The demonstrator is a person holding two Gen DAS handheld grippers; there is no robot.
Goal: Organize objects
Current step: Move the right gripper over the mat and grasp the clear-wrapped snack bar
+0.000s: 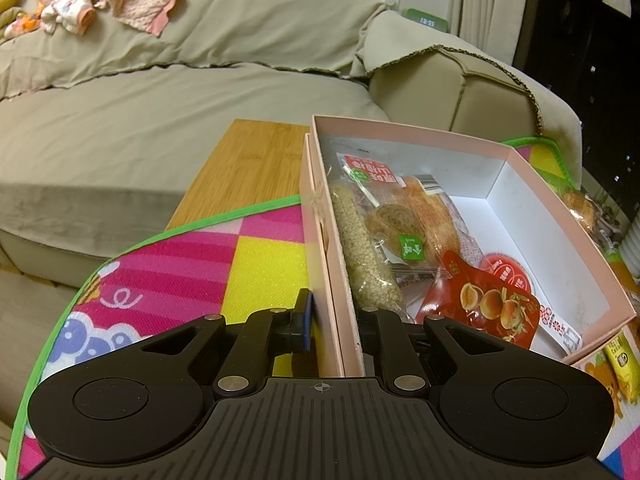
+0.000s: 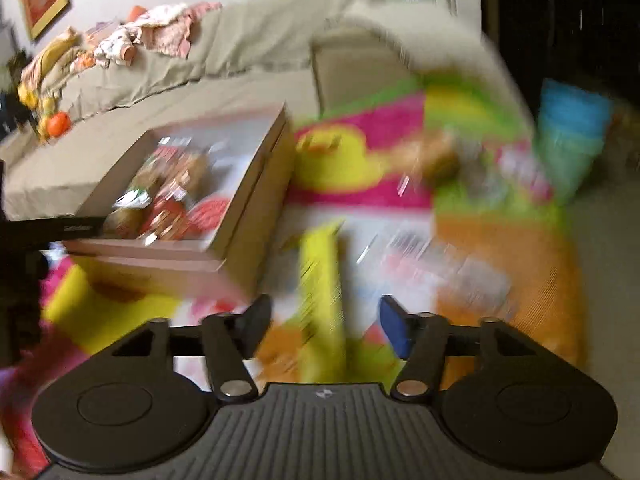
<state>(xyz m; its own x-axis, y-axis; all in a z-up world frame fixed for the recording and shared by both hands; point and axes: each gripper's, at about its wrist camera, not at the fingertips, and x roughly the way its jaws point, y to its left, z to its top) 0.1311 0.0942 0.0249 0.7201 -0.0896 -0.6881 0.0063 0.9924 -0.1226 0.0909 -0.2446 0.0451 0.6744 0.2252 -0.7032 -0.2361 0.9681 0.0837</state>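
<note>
A pink cardboard box (image 1: 520,184) sits on the colourful play mat (image 1: 192,264) and holds several snack packets: a sesame bar (image 1: 360,248), a red chestnut packet (image 1: 480,304) and a pastry packet (image 1: 400,224). My left gripper (image 1: 334,320) is shut on the box's near left wall, one finger outside and one inside. In the blurred right wrist view the box (image 2: 240,200) lies to the left. My right gripper (image 2: 322,324) is open and empty above a yellow snack packet (image 2: 322,280) on the mat.
A beige sofa (image 1: 160,112) stands behind the mat, with clothes (image 1: 120,0) piled on its back. A wooden board (image 1: 248,164) lies beside the box. More packets (image 2: 440,256) lie on the mat right of the box, and a blue-green container (image 2: 572,136) stands far right.
</note>
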